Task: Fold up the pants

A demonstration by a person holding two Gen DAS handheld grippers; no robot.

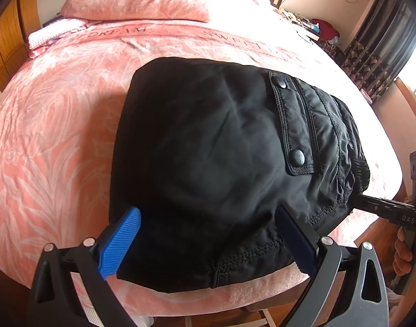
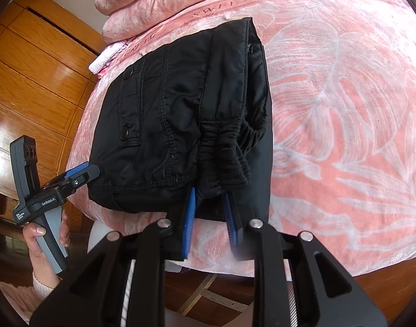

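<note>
Black pants (image 1: 213, 147) lie folded into a compact bundle on the pink bed (image 1: 50, 141), with a snap-button pocket flap (image 1: 292, 125) on top. My left gripper (image 1: 208, 223) is open, its blue pads (image 1: 121, 242) straddling the bundle's near edge. In the right wrist view the pants (image 2: 167, 114) show their elastic waistband (image 2: 224, 147) at the near end. My right gripper (image 2: 209, 204) is nearly closed on the waistband fabric. The left gripper also shows in the right wrist view (image 2: 80, 174), at the bundle's left corner.
Pink pillows (image 1: 137, 2) and a folded pink cloth (image 1: 52, 34) lie at the bed's head. A wooden wardrobe (image 2: 31, 76) stands beside the bed. Dark curtains (image 1: 382, 54) and cluttered furniture are at the far right. The bed's edge is just below the grippers.
</note>
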